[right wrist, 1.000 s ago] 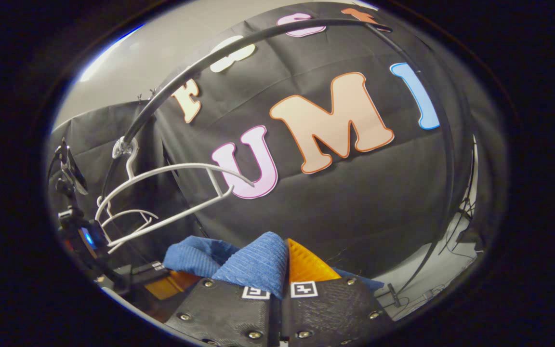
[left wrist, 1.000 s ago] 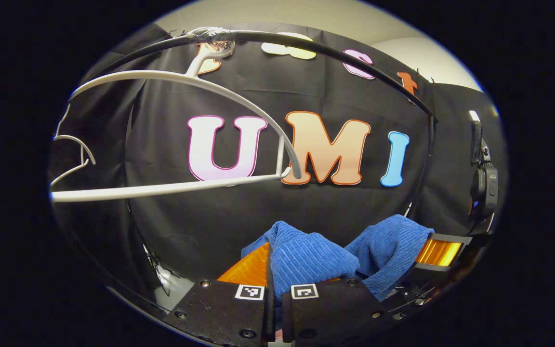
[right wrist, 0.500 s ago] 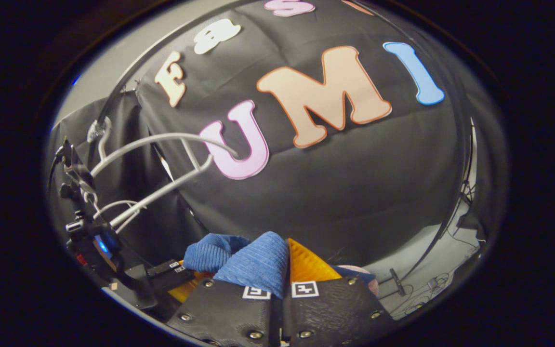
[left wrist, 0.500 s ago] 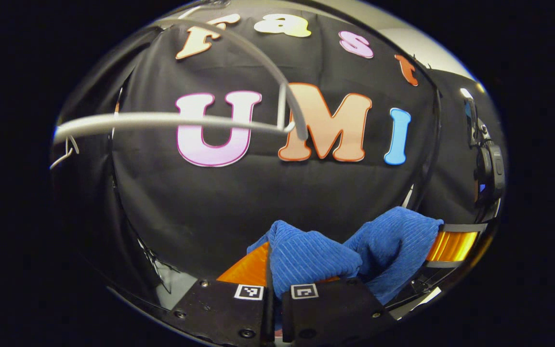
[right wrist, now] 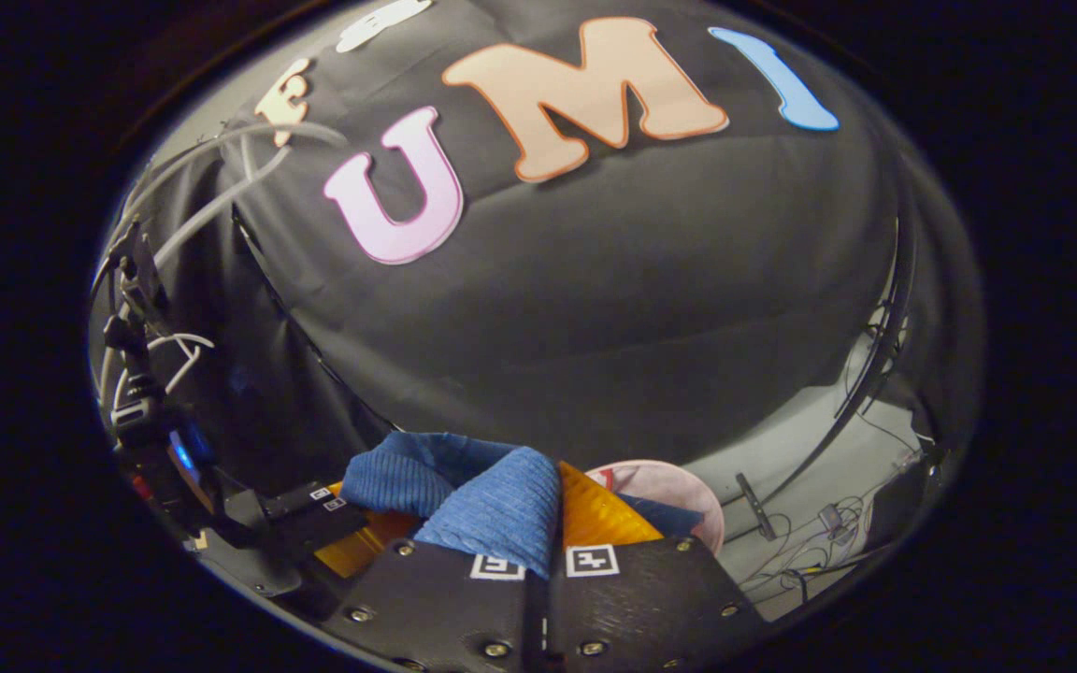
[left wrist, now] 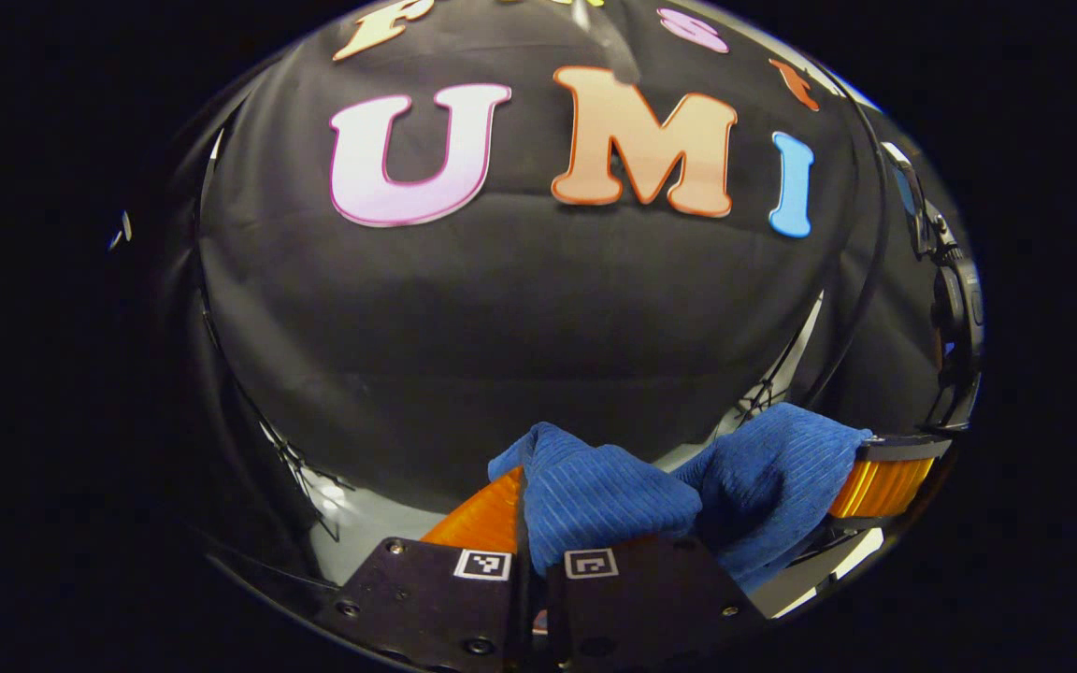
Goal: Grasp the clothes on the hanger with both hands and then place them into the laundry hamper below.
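The blue garment [left wrist: 613, 495] bunches between the left gripper [left wrist: 524, 523]'s closed fingers; the right gripper [right wrist: 552, 523] likewise pinches it, above the pink hamper [right wrist: 679, 491].

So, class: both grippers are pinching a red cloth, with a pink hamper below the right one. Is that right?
Not quite: the cloth is blue, as the left gripper view shows. Both the left gripper and right gripper pinch it, and the pink hamper sits below in the right gripper view.

garment [left wrist: 595, 495]: ribbed matt blue cloth | hamper [right wrist: 665, 486]: smooth pink plastic | hanger [right wrist: 211, 178]: smooth white plastic | wall: matt cloth
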Demonstrator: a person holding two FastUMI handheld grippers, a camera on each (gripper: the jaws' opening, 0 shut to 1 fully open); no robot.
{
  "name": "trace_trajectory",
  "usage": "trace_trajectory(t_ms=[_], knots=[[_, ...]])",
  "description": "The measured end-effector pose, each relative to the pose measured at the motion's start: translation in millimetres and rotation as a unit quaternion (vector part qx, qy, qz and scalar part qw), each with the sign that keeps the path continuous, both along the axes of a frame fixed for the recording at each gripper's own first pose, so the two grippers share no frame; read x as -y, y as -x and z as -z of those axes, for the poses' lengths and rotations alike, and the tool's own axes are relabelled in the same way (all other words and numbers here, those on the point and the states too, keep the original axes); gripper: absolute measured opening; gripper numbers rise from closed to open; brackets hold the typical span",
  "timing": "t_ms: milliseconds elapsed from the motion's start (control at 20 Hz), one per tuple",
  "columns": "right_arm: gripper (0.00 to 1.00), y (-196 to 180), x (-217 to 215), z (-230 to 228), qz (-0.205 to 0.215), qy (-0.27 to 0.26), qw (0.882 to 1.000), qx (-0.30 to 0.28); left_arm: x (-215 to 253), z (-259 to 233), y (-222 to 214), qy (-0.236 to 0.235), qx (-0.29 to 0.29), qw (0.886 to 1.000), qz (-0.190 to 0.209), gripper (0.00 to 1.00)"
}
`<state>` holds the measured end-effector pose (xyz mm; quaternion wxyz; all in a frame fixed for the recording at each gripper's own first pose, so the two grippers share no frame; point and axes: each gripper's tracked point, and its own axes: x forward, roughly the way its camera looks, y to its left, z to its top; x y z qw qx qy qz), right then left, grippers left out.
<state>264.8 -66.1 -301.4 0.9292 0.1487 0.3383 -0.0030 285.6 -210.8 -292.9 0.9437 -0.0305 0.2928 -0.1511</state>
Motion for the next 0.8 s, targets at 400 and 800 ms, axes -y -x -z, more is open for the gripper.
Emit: trace_trajectory(t_ms=[400,800], knots=[[0.07,14,8,108,0.042,0.003,0.996,-0.076,4,112,10,-0.040,-0.100,0.993,0.046,0.07],[0.07,27,27,175,0.074,0.022,0.990,-0.116,5,178,12,-0.059,-0.159,0.984,0.060,0.08]])
